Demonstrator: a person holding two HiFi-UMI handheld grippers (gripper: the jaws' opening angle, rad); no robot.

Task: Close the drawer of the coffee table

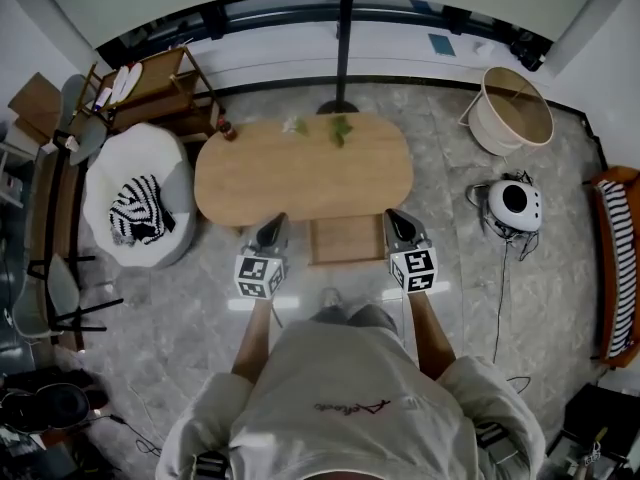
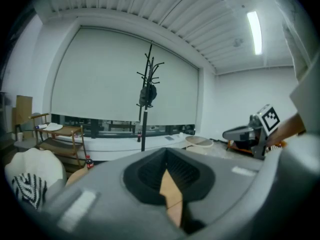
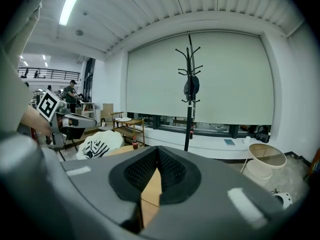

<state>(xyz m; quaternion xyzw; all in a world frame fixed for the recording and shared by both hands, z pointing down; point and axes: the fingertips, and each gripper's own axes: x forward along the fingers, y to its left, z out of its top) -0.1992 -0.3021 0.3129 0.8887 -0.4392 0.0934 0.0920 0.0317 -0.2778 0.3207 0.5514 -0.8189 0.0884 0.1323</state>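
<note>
Head view, looking down. An oval wooden coffee table (image 1: 300, 173) stood before the person. Its drawer (image 1: 345, 240) was open, pulled out from the near long side toward the person.

The left gripper (image 1: 273, 226) and the right gripper (image 1: 399, 221) flanked the drawer, 1 at each side, with their tips at the table's near edge. Whether either touched the drawer could not be made out. In both gripper views the 2 jaws met at the tip, closed and holding nothing.

Each gripper carried a cube of black-and-white square markers. The person's shirt (image 1: 345, 398) bore red script lettering, too small to read. A bottle (image 1: 229, 129) with a red label, its print illegible, stood on the table's far left end. A coat stand (image 1: 344, 38) rose behind the table.
</note>
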